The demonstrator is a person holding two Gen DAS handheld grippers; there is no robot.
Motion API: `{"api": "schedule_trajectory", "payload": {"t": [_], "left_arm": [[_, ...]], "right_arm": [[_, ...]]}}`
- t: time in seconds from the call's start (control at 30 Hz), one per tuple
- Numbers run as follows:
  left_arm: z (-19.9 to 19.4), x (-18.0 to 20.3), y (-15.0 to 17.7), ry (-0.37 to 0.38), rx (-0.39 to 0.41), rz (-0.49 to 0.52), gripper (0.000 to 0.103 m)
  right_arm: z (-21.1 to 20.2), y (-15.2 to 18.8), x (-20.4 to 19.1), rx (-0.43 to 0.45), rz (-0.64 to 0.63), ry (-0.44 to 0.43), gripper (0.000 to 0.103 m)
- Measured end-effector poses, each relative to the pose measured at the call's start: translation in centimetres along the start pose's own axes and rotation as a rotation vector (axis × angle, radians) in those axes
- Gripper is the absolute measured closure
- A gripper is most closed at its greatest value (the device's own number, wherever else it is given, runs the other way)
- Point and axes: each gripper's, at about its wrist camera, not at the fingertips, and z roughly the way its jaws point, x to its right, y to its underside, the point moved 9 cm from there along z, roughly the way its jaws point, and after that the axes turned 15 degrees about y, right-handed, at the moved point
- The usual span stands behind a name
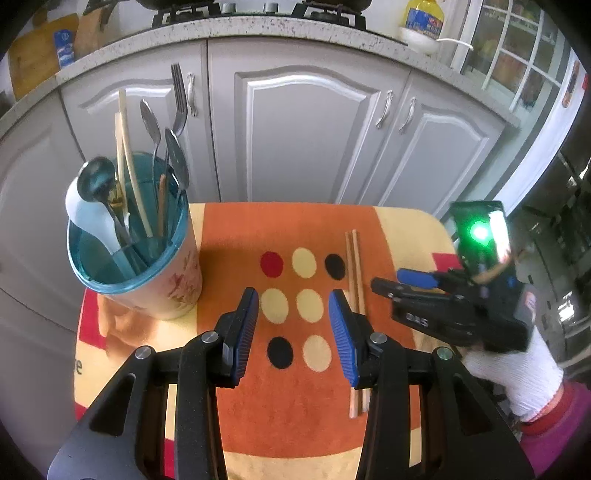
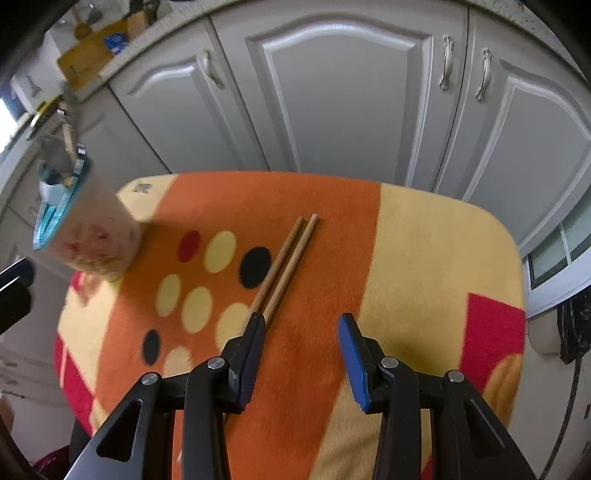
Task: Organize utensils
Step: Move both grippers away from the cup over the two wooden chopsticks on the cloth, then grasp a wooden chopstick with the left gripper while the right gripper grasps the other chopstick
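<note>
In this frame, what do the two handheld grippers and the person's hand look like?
Both grippers are black plastic clamps with silver pivot bolts and ribbed blue finger pads. The left gripper and the right gripper match. From the left wrist view, the right gripper's body bears white lettering and a green light, and the hand holding it wears a white knit glove over a red and magenta sleeve.

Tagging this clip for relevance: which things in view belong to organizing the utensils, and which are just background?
Belongs to the job:
- pair of wooden chopsticks lying on the cloth
- utensil holder, already holding spoons, a fork and chopsticks
- left gripper and right gripper, both open

Just around:
- patterned cloth
- cabinet doors
- oil bottle on the counter
- cutting board
</note>
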Motion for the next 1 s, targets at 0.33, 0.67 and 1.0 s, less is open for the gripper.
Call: {"api": "schedule_trajectory", "payload": {"t": [0.33,0.67,1.0], "left_arm": [[1.3,-0.9,0.6,0.011,-0.039,-0.023,0.064],[5.8,1.6,0.8,0.083,-0.126,0.0,0.064],[13.9,2.4,-2.0,0.118,-0.215,-0.032,0.064]], "right_arm": [[2.5,-0.8,-1.8,-0.015,-0.121,0.112,0.063],[1.7,1.0,4.3,-0.068,0.013,0.019,0.063],[1.3,-1.8,6.6,-0.021,0.093,-0.09,0.063]]}}
